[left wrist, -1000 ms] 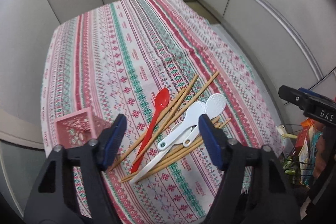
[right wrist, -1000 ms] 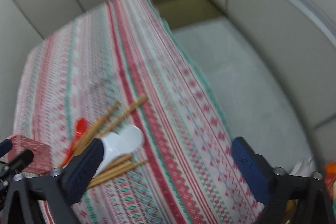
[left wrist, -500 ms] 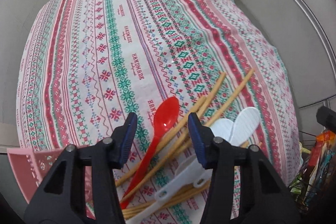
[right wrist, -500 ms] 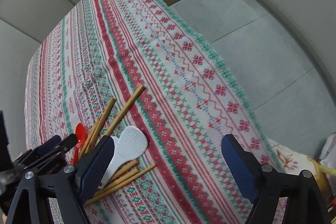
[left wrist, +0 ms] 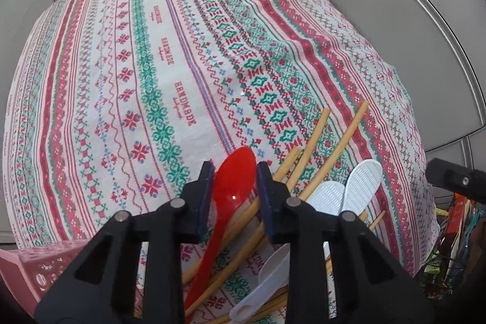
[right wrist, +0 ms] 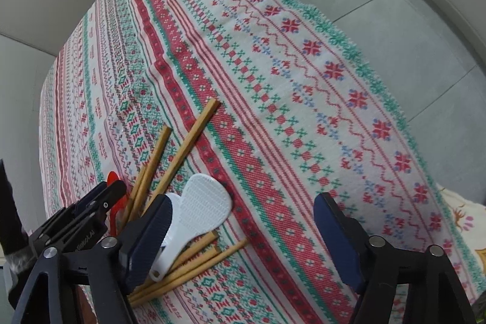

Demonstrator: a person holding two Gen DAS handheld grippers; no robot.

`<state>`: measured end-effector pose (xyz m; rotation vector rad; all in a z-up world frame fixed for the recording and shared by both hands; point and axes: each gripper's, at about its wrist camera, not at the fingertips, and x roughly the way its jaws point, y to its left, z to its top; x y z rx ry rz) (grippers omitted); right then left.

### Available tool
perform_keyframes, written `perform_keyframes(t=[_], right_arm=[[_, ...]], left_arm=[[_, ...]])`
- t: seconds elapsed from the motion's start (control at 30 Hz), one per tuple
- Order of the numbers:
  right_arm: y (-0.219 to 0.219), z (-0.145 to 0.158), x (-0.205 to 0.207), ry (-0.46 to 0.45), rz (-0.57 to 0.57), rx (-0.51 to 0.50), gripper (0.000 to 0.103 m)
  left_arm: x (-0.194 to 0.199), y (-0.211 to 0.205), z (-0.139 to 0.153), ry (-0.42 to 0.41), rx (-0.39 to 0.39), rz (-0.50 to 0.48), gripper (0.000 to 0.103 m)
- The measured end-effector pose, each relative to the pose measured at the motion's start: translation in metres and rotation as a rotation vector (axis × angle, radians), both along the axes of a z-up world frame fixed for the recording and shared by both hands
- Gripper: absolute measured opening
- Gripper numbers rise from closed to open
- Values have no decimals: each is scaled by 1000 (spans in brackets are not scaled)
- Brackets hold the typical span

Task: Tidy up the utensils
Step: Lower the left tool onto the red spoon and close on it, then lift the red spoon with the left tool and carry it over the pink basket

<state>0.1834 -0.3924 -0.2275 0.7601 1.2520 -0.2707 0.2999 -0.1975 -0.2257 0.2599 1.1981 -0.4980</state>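
The red spoon (left wrist: 235, 181) sat bowl-up right between the left tongs (left wrist: 234, 176), which were closing around it, pads not quite pressing yet. Chopsticks (left wrist: 306, 154) and white paddles (left wrist: 363, 181) lay just right of them. Right tongs (right wrist: 243, 228) were narrowing too, nothing between them, over the counter's patterned cloth (right wrist: 273, 81).

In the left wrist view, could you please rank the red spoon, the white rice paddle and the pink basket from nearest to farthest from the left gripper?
1. Red spoon: between the closing jaws of the left gripper.
2. White rice paddle: to the right.
3. Pink basket: lower-left corner.
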Motion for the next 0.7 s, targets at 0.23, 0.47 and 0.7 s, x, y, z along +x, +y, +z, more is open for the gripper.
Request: perform_keyframes(t=[0.23,0.47,0.7], right_arm=[[8,-16,9,-30,7,83,59],[16,-35,23,-52,69,116,50],[16,-46,28,-98,141,147,47]], left_arm=[[-18,19,34,-48,-77,-1,30],[-24,32,69,-100,-184,7,27],[-33,46,84,-123,-253,-3,10]])
